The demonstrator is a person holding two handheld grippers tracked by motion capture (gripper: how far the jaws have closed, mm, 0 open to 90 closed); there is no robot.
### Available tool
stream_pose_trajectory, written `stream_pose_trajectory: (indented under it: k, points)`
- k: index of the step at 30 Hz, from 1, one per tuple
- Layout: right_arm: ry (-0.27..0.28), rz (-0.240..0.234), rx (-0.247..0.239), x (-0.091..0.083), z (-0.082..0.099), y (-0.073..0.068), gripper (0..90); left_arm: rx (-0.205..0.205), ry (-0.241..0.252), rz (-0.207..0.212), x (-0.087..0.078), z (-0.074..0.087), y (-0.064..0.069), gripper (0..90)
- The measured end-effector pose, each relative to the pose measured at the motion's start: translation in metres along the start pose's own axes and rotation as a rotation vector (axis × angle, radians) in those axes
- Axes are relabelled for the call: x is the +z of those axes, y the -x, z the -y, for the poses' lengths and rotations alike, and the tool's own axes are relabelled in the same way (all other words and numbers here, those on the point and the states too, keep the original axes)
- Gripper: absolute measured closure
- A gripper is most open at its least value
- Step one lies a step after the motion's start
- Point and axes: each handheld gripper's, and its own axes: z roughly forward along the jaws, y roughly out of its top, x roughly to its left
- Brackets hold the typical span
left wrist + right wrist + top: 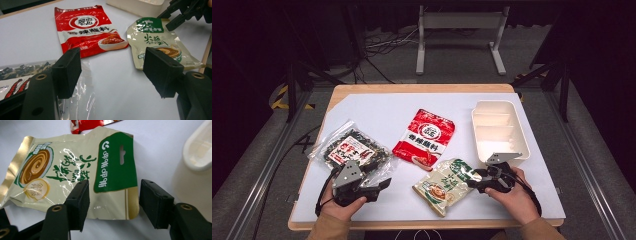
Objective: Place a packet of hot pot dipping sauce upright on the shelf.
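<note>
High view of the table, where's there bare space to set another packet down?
Bare patches: the far-left stretch beyond the clear seaweed bag, the strip between the red packet and the white tray, and the near edge between both grippers. Crowded: the middle, where the red and beige packet nearly meet.

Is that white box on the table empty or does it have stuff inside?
Empty: the white box shows only bare compartments.
</note>
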Motion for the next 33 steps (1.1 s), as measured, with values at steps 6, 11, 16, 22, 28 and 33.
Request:
stream_pose_trajectory:
  k: [6, 11, 16, 22, 28, 33]
  points:
    - [0.019, -0.046, 0.037, 0.005, 0.001, 0.000, 45.6, 0.001, 0.000, 0.000, 0.000, 0.000, 0.000, 31.3]
    - [0.017, -0.080, 0.026, 0.005, 0.000, -0.003, 50.9, 0.003, 0.003, -0.003, 0.000, 0.000, 0.000, 30.6]
    - [0.055, -0.121, -0.010, 0.001, -0.003, -0.008, 51.2, 0.000, 0.003, -0.003, 0.000, 0.000, 0.000, 30.1]
    - [0.058, -0.200, -0.027, 0.002, -0.004, -0.011, 53.9, -0.001, 0.005, 0.000, 0.001, 0.000, 0.000, 30.1]
    - [0.042, -0.219, -0.068, 0.005, -0.006, -0.018, 56.3, 0.002, 0.004, -0.001, 0.001, 0.000, 0.000, 30.1]
    - [-0.010, -0.186, -0.104, 0.013, -0.007, -0.019, 61.1, 0.000, 0.005, -0.002, 0.001, 0.001, 0.000, 30.0]
